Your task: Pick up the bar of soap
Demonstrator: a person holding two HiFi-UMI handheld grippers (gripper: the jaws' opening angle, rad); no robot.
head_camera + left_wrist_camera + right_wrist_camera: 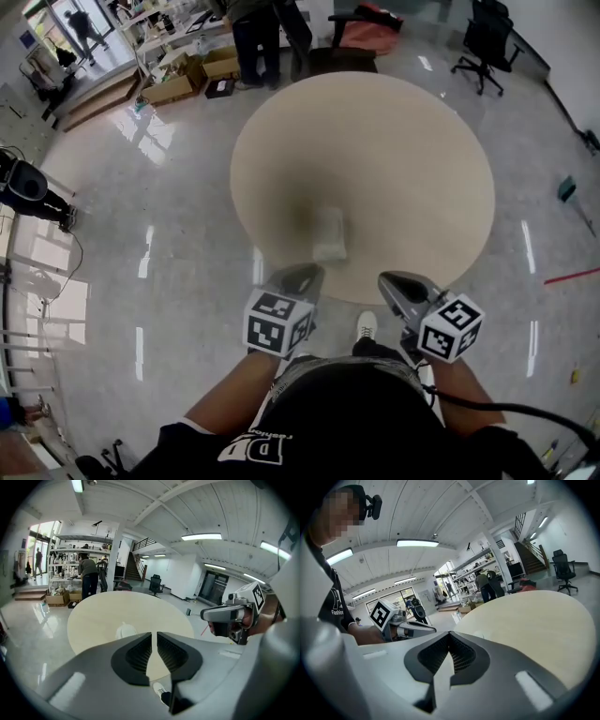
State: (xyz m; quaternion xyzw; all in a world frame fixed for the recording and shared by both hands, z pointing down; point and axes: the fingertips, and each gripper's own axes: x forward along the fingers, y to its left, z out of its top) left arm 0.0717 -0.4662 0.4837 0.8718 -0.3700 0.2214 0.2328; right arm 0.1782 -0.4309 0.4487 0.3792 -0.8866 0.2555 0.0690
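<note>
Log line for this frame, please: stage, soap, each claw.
stage: pre-reach | bar of soap: on table, near edge, untouched | left claw: slightly apart, empty | right claw: shut, empty

item: bar of soap (330, 234) | look: pale whitish oblong block | pose: lying flat, long side running up-frame | place: lower centre of head view, on round beige table (403, 159), near its lower edge

The person's black shirt (335, 606) carries small white print that seems to read "Fashion", while the large white block letters on its front in the head view, upside down and cut off, stay unreadable.
</note>
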